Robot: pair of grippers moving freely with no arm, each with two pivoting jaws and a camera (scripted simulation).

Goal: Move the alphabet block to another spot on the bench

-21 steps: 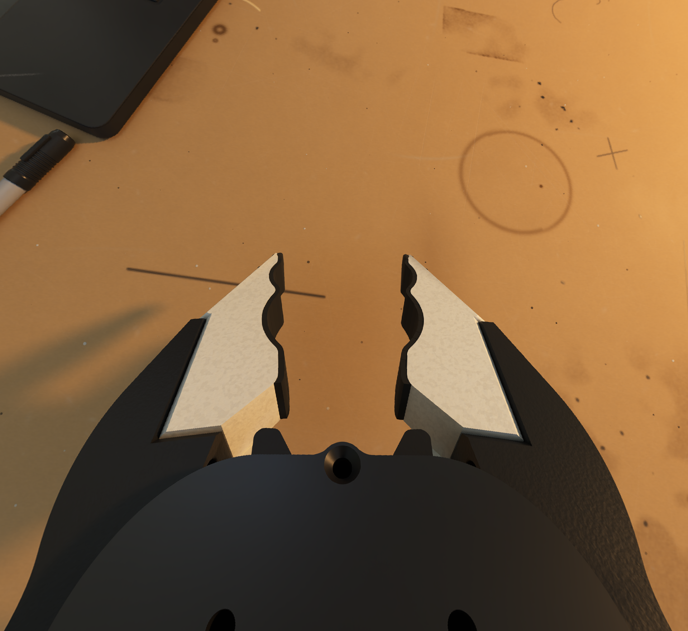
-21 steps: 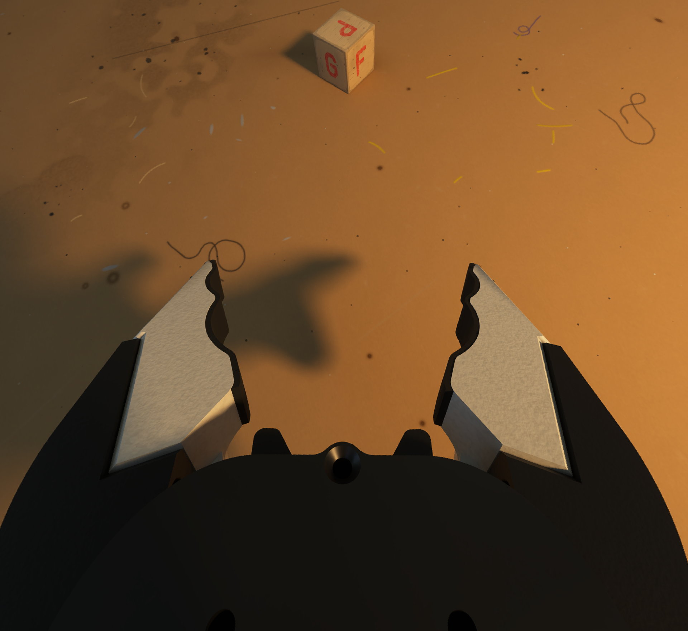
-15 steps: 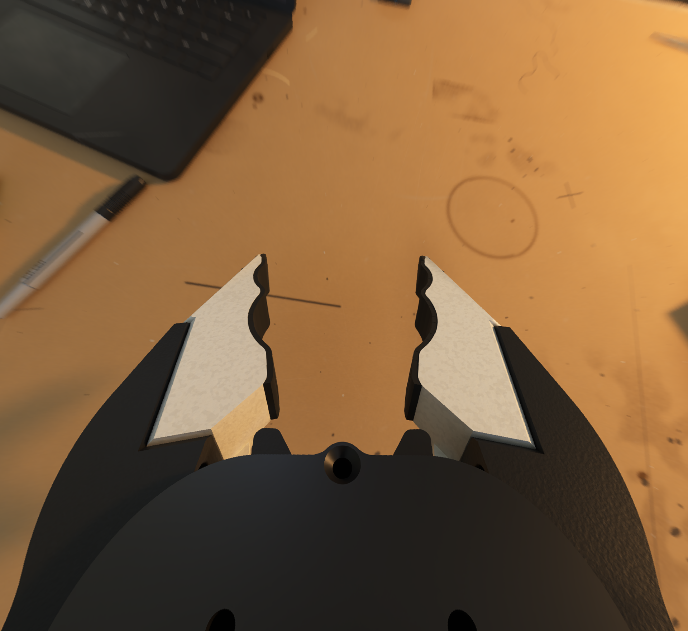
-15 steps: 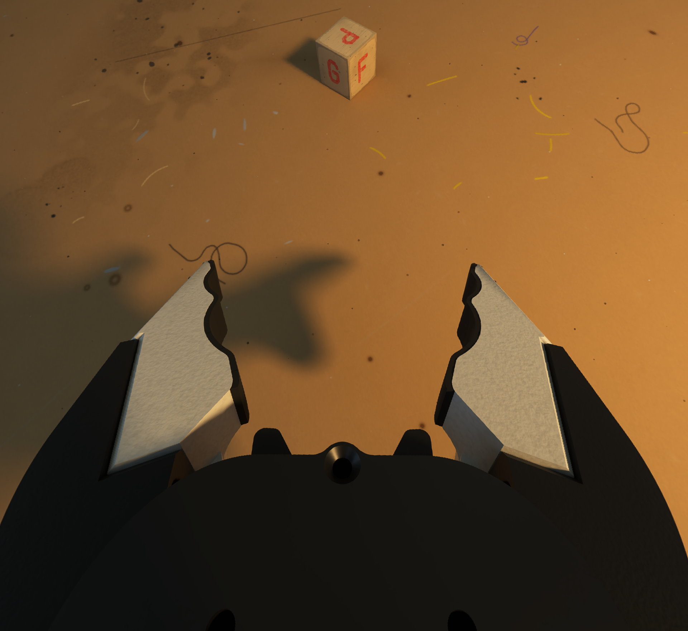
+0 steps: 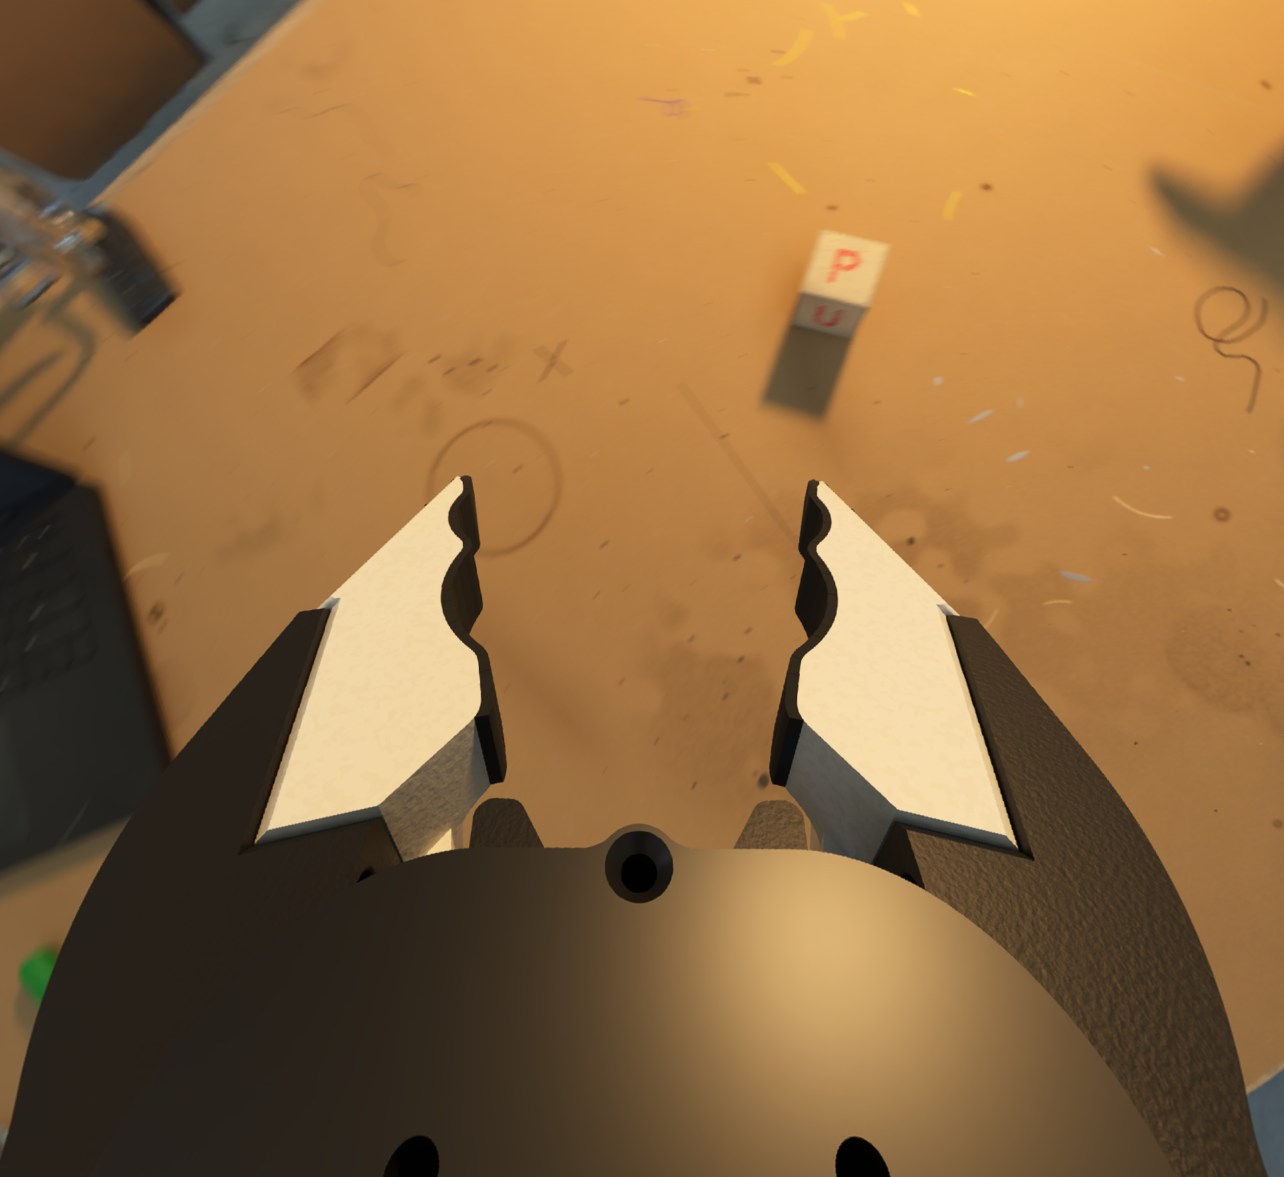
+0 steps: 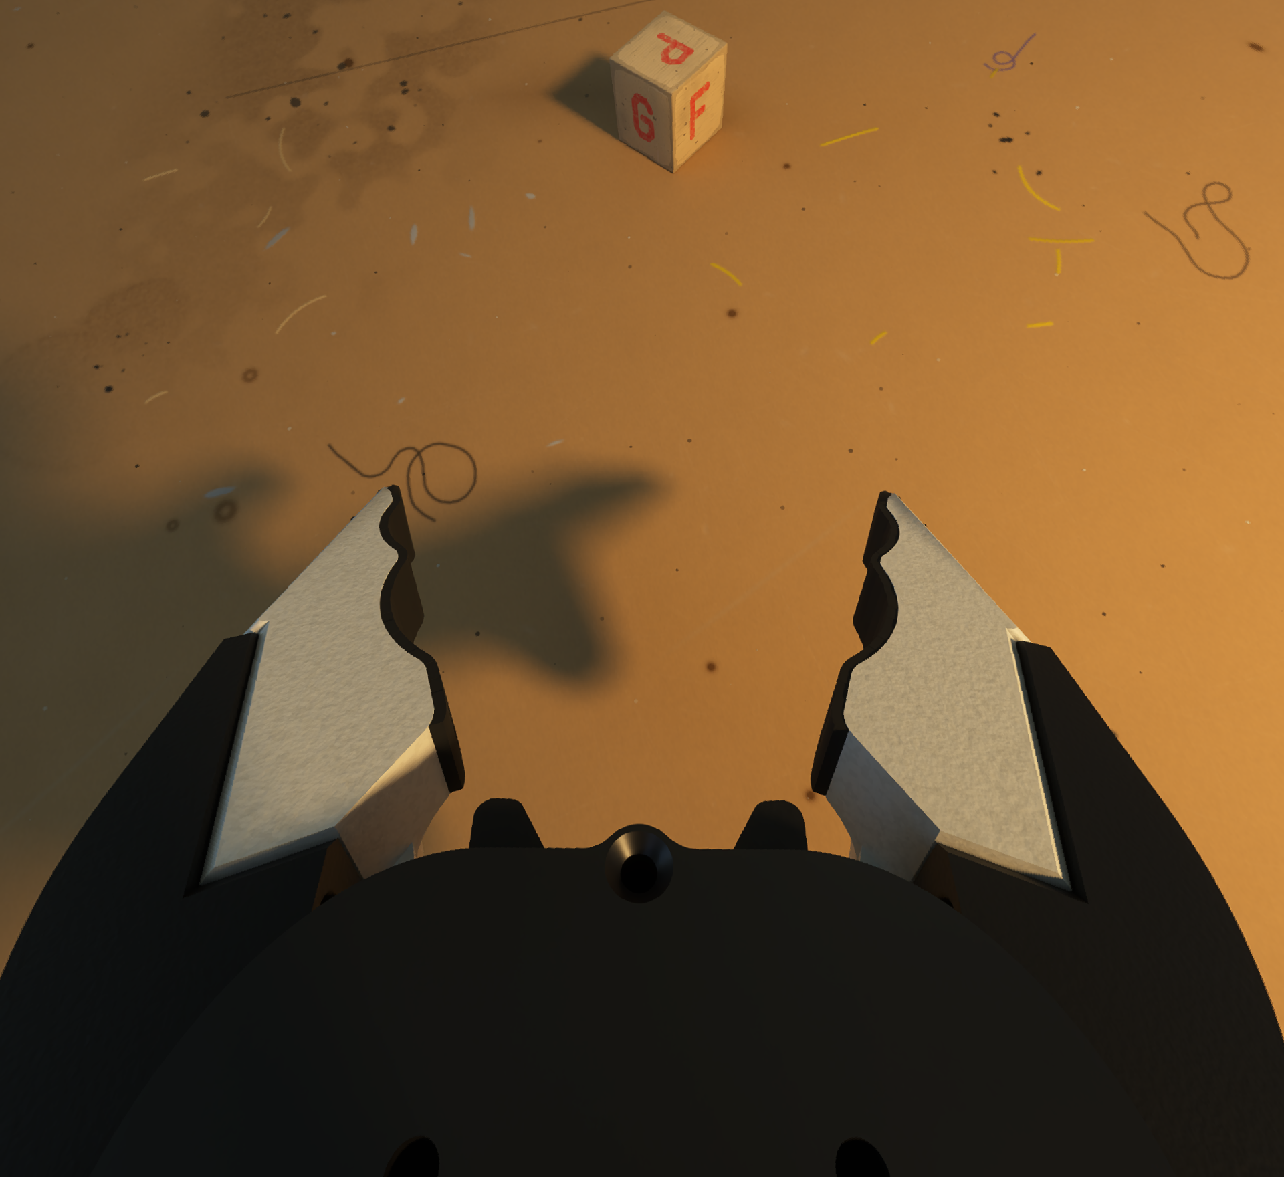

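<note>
Left wrist view: left gripper (image 5: 638,482) hangs above the orange bench (image 5: 625,185), jaws spread wide, nothing between them.
Block: alphabet block (image 5: 837,282), pale wood with red letters, stands on the bench ahead and to the right, well apart from the fingertips, blurred.
Left edge: dark laptop (image 5: 62,643), blurred.
Right wrist view: right gripper (image 6: 638,490) hovers with jaws wide and empty; the block (image 6: 668,91) sits well ahead, untouched.
</note>
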